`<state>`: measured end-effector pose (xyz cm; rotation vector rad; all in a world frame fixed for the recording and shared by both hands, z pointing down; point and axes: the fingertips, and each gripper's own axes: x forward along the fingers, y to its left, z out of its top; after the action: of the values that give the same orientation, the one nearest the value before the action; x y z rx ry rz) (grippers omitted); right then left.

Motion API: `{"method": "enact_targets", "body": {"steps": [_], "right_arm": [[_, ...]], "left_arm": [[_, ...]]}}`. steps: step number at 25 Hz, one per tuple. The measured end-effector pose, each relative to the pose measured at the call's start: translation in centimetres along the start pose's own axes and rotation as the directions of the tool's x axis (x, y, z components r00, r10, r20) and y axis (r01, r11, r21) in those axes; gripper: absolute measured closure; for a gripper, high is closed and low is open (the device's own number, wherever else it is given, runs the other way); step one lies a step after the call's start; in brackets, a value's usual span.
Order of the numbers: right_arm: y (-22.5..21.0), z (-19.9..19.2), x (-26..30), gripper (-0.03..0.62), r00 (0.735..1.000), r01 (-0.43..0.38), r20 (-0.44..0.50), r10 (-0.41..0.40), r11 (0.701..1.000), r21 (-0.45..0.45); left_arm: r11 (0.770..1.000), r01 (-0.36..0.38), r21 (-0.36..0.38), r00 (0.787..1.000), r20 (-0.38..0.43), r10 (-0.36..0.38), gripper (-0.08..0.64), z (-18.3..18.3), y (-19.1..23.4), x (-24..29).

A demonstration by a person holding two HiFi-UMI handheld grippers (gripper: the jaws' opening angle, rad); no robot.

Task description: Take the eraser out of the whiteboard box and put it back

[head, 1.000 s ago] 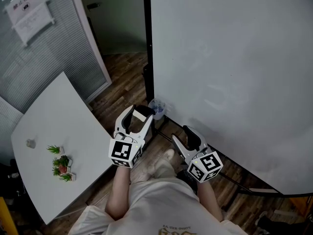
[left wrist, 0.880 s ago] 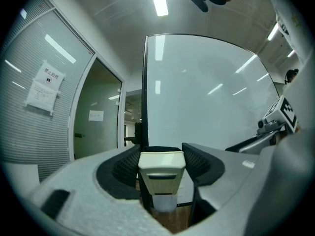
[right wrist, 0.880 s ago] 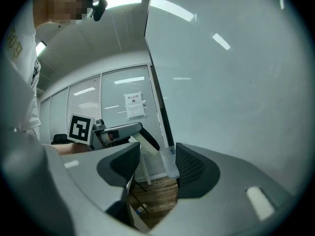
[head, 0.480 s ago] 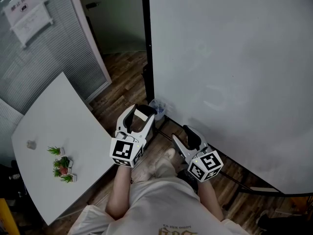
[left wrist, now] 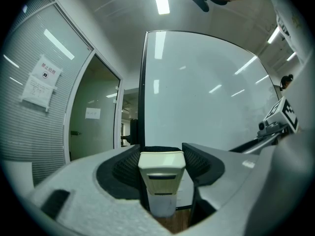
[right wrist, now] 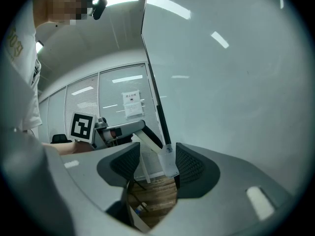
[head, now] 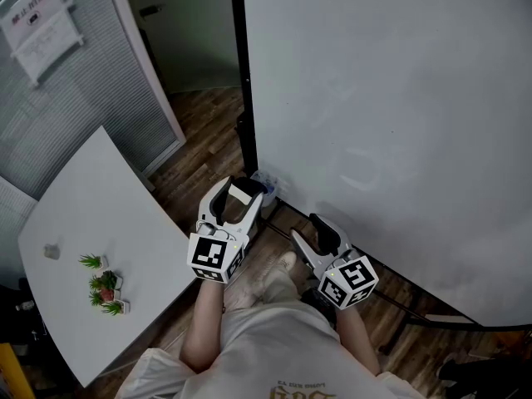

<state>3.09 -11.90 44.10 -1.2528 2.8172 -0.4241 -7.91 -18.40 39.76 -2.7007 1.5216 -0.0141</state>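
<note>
My left gripper (head: 239, 191) pinches the eraser (left wrist: 161, 168), out of the box (head: 268, 183) at its 1 o'clock; right gripper (head: 312, 233) spread, empty; return pending.

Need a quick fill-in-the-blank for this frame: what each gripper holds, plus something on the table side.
1. The left gripper is shut on a cream-coloured ___.
2. The right gripper is open and holds ___.
3. In the head view, the small plants stand on the white ___ at the person's left.

Missing words: eraser; nothing; table.
</note>
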Motion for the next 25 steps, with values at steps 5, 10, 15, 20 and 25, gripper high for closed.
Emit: {"method": "enact_targets", "body": {"steps": [5, 10, 15, 20, 25], "right_arm": [[-0.4, 0.0, 0.2, 0.362, 1.0, 0.005, -0.002, -0.005, 1.0, 0.003], [-0.6, -0.1, 0.5, 0.362, 1.0, 0.001, -0.005, -0.001, 1.0, 0.005], [-1.1, -0.3, 0.6, 0.362, 1.0, 0.011, -0.011, -0.01, 1.0, 0.013], [-1.5, -0.6, 0.7, 0.362, 1.0, 0.015, -0.016, -0.015, 1.0, 0.019], [-1.6, -0.8, 0.7, 0.362, 1.0, 0.017, -0.02, -0.017, 0.999, 0.027]], "left_arm": [[1.0, 0.001, -0.002, 1.0, -0.005, -0.001, 0.296, -0.3, 0.2, 0.4], [1.0, -0.006, -0.006, 1.0, -0.009, 0.006, 0.296, -0.6, 0.5, 0.7], [1.0, 0.005, -0.008, 1.0, -0.012, -0.005, 0.296, -0.7, 0.4, 1.3], [1.0, 0.013, -0.012, 1.0, -0.029, -0.014, 0.296, -1.4, 0.1, 1.7], [1.0, 0.016, -0.018, 0.999, -0.041, -0.016, 0.296, -1.9, 0.1, 1.9]]}}
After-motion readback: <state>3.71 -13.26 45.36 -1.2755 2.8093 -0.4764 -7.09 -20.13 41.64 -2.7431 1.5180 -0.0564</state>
